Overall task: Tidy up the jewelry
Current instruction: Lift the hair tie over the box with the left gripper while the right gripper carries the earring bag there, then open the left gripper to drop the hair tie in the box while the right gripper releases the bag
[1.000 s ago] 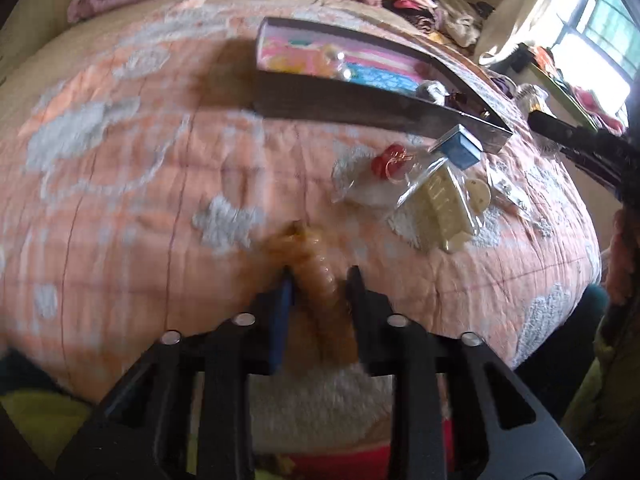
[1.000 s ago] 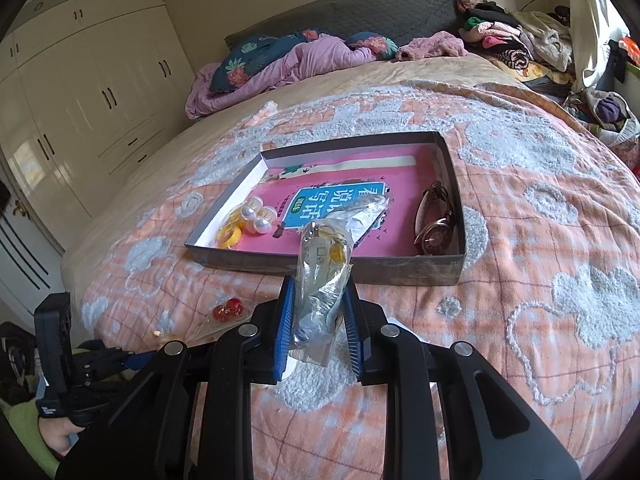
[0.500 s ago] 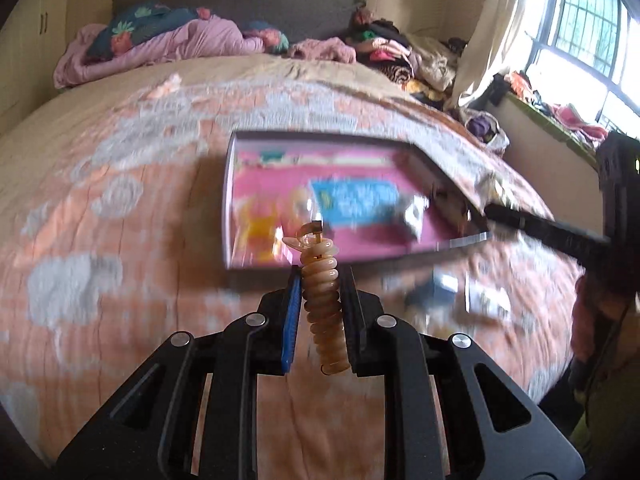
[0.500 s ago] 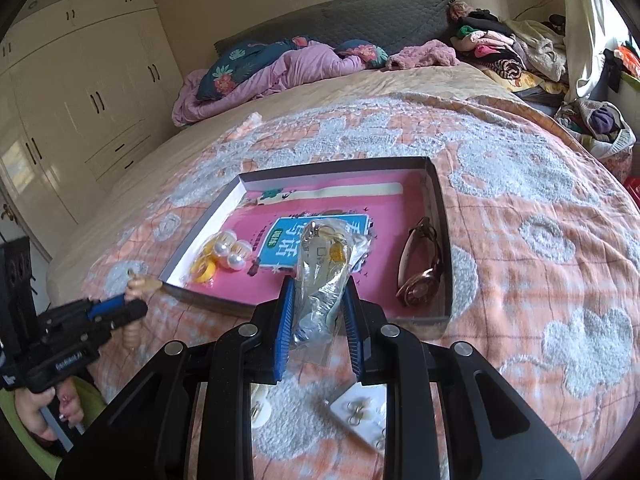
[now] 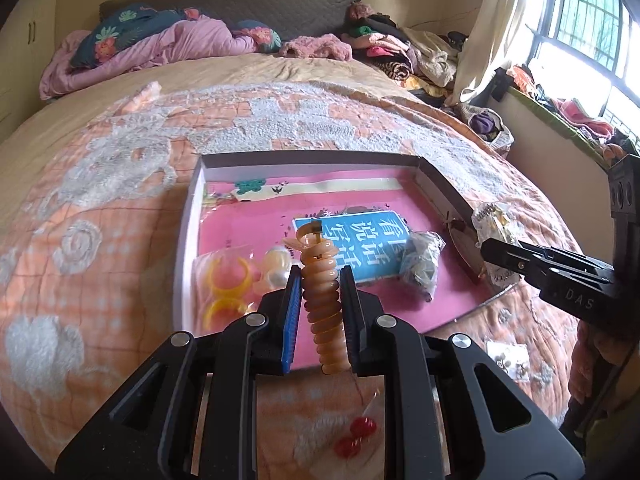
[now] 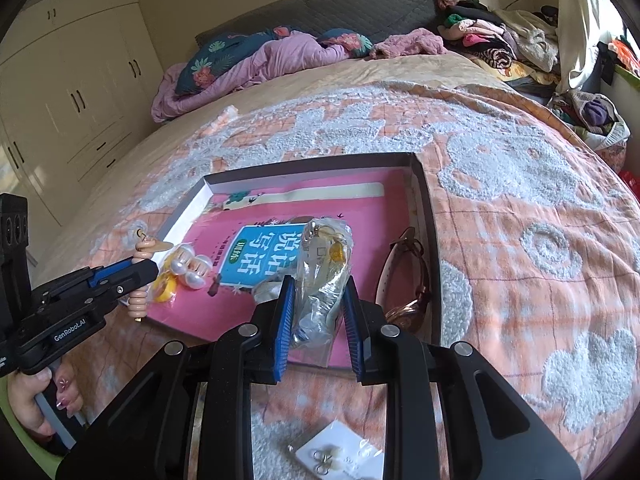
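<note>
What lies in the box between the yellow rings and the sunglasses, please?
In the right wrist view, pearl pieces and the blue label lie between the yellow rings and the sunglasses.

Orange-and-white checked quilt (image 5: 100, 240), pink-lined box (image 5: 248, 220), amber spiral coil (image 5: 324, 300), blue label (image 5: 360, 248).

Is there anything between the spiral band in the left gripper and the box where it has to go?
Nothing visible blocks it. The left gripper holds the spiral band above the box's near edge. Below and ahead lie yellow rings and pearls, but the pink floor beyond is bare.
</note>
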A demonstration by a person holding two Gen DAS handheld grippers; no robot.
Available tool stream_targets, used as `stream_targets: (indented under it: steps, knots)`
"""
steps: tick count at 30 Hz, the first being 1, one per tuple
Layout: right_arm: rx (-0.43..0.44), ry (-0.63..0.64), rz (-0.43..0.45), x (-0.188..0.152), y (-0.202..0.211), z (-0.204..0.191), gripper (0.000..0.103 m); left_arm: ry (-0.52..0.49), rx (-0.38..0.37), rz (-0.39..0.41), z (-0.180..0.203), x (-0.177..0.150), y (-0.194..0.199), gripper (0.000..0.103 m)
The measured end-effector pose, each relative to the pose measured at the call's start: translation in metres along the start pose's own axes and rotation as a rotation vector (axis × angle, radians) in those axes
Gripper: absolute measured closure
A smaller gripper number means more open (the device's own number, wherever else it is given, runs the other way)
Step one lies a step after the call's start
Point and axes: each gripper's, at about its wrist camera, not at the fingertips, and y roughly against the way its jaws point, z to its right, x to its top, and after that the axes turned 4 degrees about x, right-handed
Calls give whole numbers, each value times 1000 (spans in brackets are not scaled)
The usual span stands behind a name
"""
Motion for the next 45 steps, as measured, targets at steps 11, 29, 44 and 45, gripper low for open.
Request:
stream_targets:
  steps: [11, 29, 44, 45]
  knots:
    - [-12, -17, -39, 3, -28, 9, 80, -19, -26, -52, 12, 6, -32, 91]
    - [3, -37, -71, -10, -33, 12, 72, -24, -40, -107, 18, -2, -51, 90]
    - [16, -55, 47, -14, 28, 10, 33, -11, -31, -73, 18, 1, -28, 56]
    - [18, -55, 58, -14, 33, 10, 31, -9, -31, -68, 18, 2, -24, 54]
